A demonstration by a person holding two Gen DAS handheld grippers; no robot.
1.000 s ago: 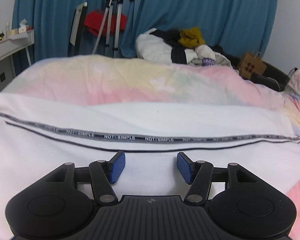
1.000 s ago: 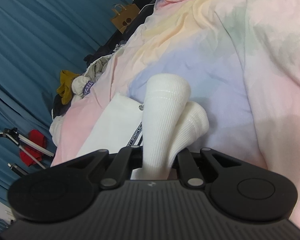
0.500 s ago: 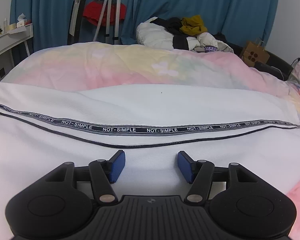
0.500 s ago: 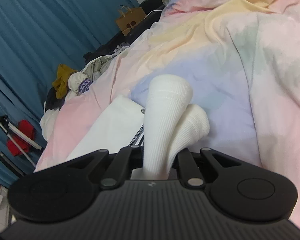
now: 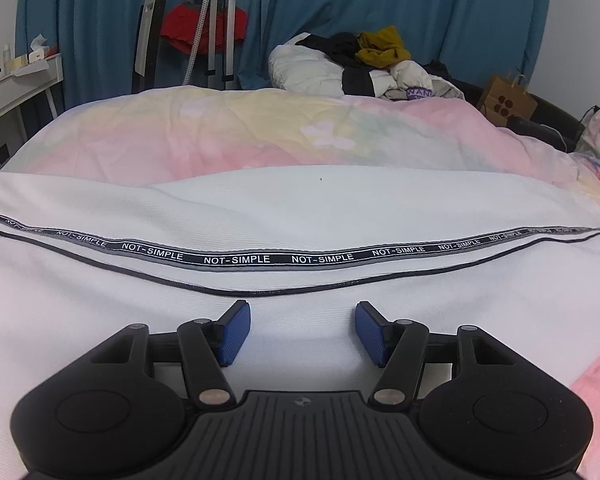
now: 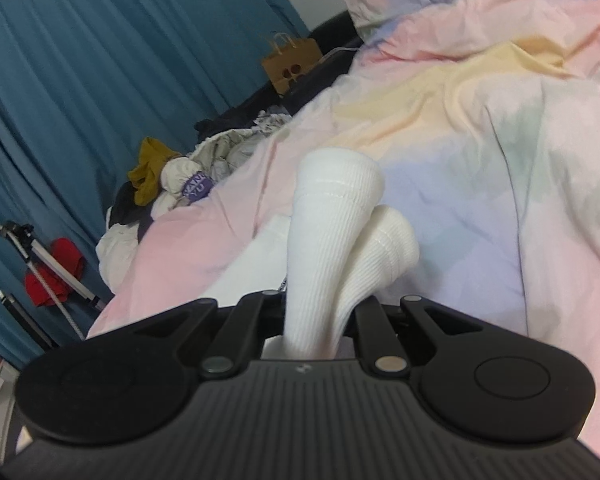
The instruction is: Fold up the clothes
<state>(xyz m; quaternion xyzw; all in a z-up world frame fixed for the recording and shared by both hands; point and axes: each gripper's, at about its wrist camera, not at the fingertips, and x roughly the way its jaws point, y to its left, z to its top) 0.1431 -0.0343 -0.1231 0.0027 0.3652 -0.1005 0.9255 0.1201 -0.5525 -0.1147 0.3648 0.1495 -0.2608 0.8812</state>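
On the pastel duvet (image 5: 228,136), a white garment (image 5: 300,208) lies spread flat, its black NOT-SIMPLE tape (image 5: 236,259) running across. Above it near the tape, the left gripper (image 5: 302,332) stands open, nothing between its blue pads (image 5: 233,334). Over the duvet, the right gripper (image 6: 318,322) is clamped on the garment's ribbed cuff (image 6: 332,216).

1. Right gripper (image 6: 320,320), clamped on the ribbed cuffs (image 6: 332,232) of the white garment (image 5: 300,208), has risen and rolled; the curtain (image 6: 100,80) and clothes pile (image 6: 172,184) now sit less tilted in its view.
2. In the left view, the garment's lettered tape (image 5: 236,258) lies lower and sags at its middle; more bedspread (image 5: 260,132) shows beyond it.
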